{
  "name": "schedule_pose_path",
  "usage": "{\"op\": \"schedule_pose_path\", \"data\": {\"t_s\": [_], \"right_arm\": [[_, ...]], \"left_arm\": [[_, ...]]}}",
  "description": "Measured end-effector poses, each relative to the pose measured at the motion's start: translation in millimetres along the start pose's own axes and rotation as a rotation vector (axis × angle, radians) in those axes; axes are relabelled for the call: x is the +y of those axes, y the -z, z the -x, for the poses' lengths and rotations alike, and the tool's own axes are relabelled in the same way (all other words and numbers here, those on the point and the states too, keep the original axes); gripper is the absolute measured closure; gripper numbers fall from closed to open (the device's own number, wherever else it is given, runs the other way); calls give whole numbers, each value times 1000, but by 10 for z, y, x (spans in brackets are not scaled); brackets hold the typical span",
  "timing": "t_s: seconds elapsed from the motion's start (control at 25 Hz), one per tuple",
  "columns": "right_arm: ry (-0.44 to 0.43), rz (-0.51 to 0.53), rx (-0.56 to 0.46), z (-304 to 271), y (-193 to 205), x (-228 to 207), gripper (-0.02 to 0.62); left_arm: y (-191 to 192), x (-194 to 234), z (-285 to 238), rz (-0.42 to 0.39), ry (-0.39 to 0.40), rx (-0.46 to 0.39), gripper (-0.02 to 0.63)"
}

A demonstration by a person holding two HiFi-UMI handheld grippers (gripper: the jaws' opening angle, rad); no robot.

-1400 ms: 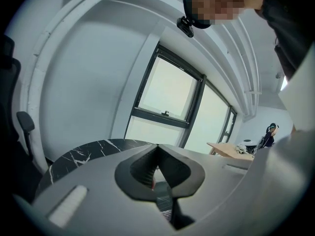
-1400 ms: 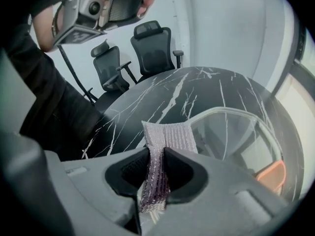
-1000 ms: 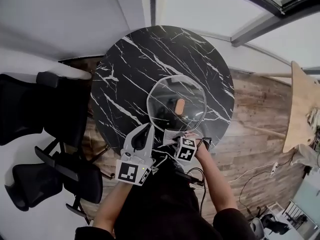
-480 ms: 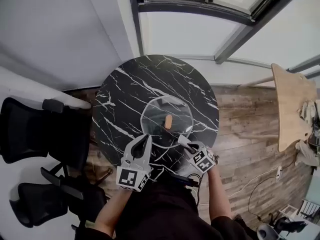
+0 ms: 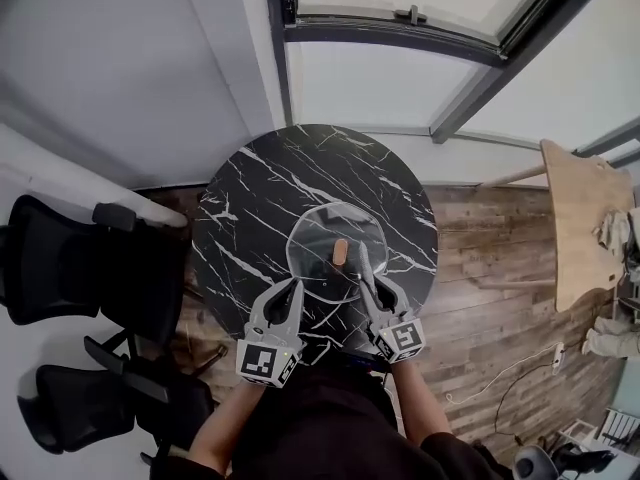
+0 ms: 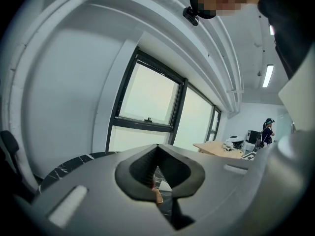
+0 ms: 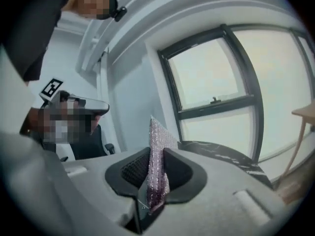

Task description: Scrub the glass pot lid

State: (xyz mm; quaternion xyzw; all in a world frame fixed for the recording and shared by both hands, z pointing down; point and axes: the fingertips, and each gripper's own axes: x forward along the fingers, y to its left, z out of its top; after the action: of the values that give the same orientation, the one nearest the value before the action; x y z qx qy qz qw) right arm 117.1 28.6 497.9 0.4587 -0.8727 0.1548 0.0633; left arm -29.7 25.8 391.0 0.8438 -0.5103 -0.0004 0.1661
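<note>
The glass pot lid (image 5: 325, 258), with an orange-brown knob (image 5: 340, 251), lies flat on the round black marble table (image 5: 250, 208). My right gripper (image 5: 362, 260) reaches over the lid's near right rim, shut on a sparkly pinkish-silver scrub pad (image 7: 158, 136). The pad stands upright between the right gripper's (image 7: 153, 157) jaws. My left gripper (image 5: 295, 288) hovers at the lid's near left edge, its jaws shut and empty. In the left gripper view (image 6: 157, 149), a sliver of the knob (image 6: 156, 195) shows below the closed jaws.
Black office chairs (image 5: 80, 268) stand left of the table. A light wooden table (image 5: 580, 218) is at the right, over plank flooring (image 5: 490, 268) with a cable. A wall and window (image 5: 400, 58) lie beyond the table's far edge.
The right gripper has drawn back from the table's near edge, turned and now points over the lid's near right rim. The left gripper has barely moved. The head view has shifted.
</note>
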Motion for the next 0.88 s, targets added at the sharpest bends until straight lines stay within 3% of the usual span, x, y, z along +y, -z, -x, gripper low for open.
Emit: {"op": "schedule_pose_path", "data": {"t_s": [0.2,0.4,0.88], "right_arm": [[47,108,52,-124,146,70,517],[83,216,199,-375,394,-73,515],[-9,394,498,-1000,854,-167,516]], "left_arm": [[107,38,-7,-7,-18,10,603],[140,63,-57,-4,-1,8,603],[159,194,-83,19,21,27,603]]}}
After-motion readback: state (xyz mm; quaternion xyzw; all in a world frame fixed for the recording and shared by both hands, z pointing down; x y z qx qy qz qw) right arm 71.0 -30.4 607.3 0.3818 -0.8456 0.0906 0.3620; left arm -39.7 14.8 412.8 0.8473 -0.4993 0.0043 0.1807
